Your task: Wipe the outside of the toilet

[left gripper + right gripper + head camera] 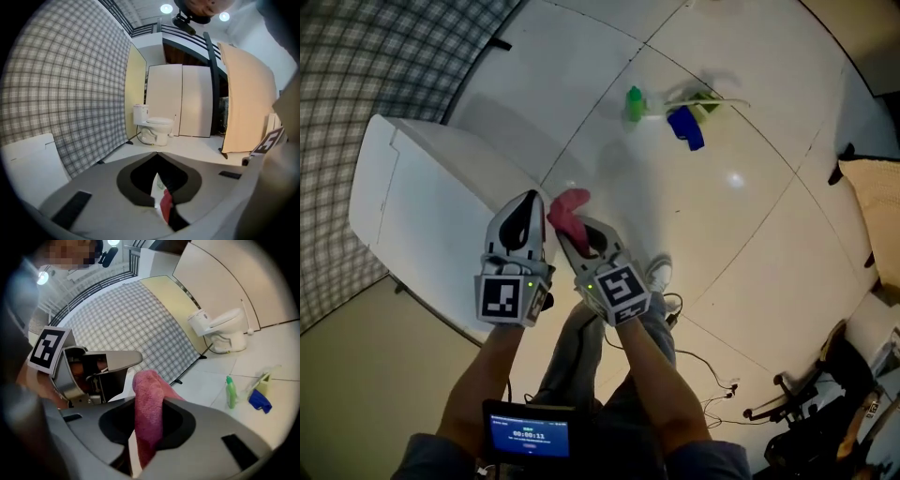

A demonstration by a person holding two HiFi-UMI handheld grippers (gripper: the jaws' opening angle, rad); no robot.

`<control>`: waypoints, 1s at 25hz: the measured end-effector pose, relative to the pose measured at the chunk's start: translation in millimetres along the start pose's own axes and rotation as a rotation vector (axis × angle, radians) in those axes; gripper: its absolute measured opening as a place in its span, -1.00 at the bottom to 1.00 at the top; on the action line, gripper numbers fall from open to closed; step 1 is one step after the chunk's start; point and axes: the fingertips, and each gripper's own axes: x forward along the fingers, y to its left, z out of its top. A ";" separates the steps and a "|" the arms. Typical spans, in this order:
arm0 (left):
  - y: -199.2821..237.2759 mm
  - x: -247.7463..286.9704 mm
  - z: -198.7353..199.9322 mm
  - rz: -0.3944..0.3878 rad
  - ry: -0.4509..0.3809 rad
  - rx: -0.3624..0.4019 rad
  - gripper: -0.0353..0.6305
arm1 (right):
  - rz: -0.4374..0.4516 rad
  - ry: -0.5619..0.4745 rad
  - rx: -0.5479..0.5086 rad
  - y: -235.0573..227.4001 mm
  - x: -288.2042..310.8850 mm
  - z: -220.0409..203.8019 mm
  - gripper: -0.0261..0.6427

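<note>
The white toilet (154,129) stands far off by a yellow wall panel; the right gripper view also shows the toilet (220,331). It is outside the head view. My right gripper (572,225) is shut on a pink cloth (567,210), and the pink cloth (149,408) sticks up between the jaws. Just to its left is my left gripper (528,199), its jaws closed to a thin slit with nothing held. In its own view the left gripper (159,190) points toward the toilet. Both grippers are held up in front of me, well away from it.
A green bottle (635,103), a blue cloth (685,127) and a yellow-green tool (705,100) lie on the white tiled floor ahead. A white panel (422,211) and a checked curtain (384,56) are on my left. Black chair legs (806,412) and cables are at right.
</note>
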 end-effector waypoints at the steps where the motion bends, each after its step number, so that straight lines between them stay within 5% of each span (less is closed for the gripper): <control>1: -8.7 -4.2 0.1 -0.015 -0.006 0.008 -0.85 | -0.012 -0.002 -0.002 -1.3 -8.7 -3.8 -0.67; 9: -67.4 -62.8 -26.1 -0.029 -0.040 0.061 -0.86 | -0.030 -0.070 0.026 10.6 -74.7 -37.5 -0.67; 14: -97.6 -117.9 -102.1 0.031 0.022 0.092 -0.85 | 0.028 -0.124 0.013 27.4 -108.5 -87.4 -0.67; 20: -104.3 -169.7 -157.9 0.056 0.059 0.145 -0.85 | 0.045 -0.218 0.053 43.8 -99.5 -135.3 -0.67; 25: -91.8 -215.5 -178.9 -0.023 0.058 0.274 -0.86 | 0.057 -0.306 0.051 75.4 -68.6 -140.8 -0.67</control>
